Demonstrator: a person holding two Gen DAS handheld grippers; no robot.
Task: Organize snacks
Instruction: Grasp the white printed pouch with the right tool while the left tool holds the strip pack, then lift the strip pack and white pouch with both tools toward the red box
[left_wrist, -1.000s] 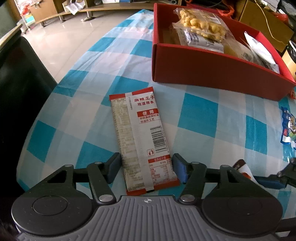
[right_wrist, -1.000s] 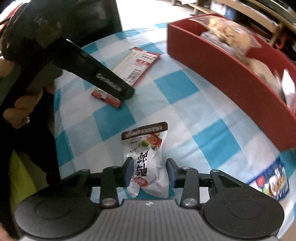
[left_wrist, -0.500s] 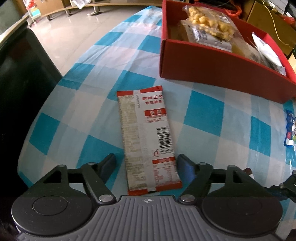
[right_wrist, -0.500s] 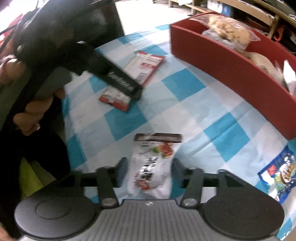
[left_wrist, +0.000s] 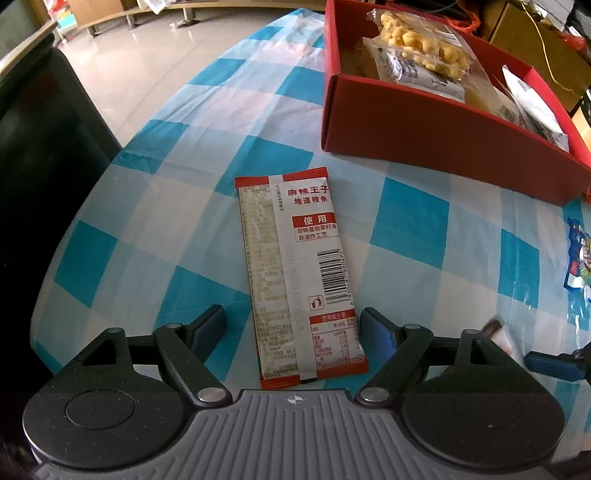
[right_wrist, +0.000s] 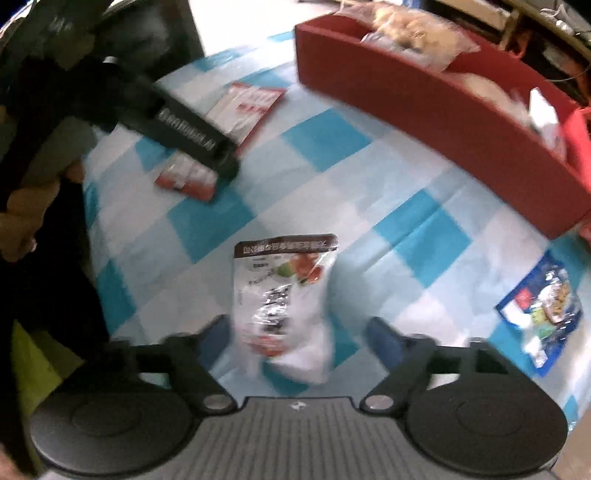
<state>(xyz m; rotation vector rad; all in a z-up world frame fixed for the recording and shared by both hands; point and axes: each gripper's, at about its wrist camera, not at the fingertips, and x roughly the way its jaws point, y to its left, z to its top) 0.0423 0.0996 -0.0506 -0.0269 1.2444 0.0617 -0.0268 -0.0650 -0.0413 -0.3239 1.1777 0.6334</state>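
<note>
On the checked tablecloth (left_wrist: 177, 184), the left gripper (left_wrist: 293, 325) has just been opening, and its jaws now stand apart on either side of the near end of the long red-and-white packet (left_wrist: 295, 273), gripping nothing. The packet lies flat, its long axis running roughly from 6 to 12 o'clock with the top leaning slightly toward 11. The red box (left_wrist: 443, 136) at about 1 o'clock already holds several bags, so the sorting looks partly done; at least three packets remain on the cloth. In the right wrist view, the right gripper (right_wrist: 295, 332) has jaws spread with clear gaps around the white pouch (right_wrist: 284, 295), which lies between them unpinched, dark top seal pointing toward 12. A blue packet (right_wrist: 539, 310) waits at 3 o'clock, near the box's front wall.
</note>
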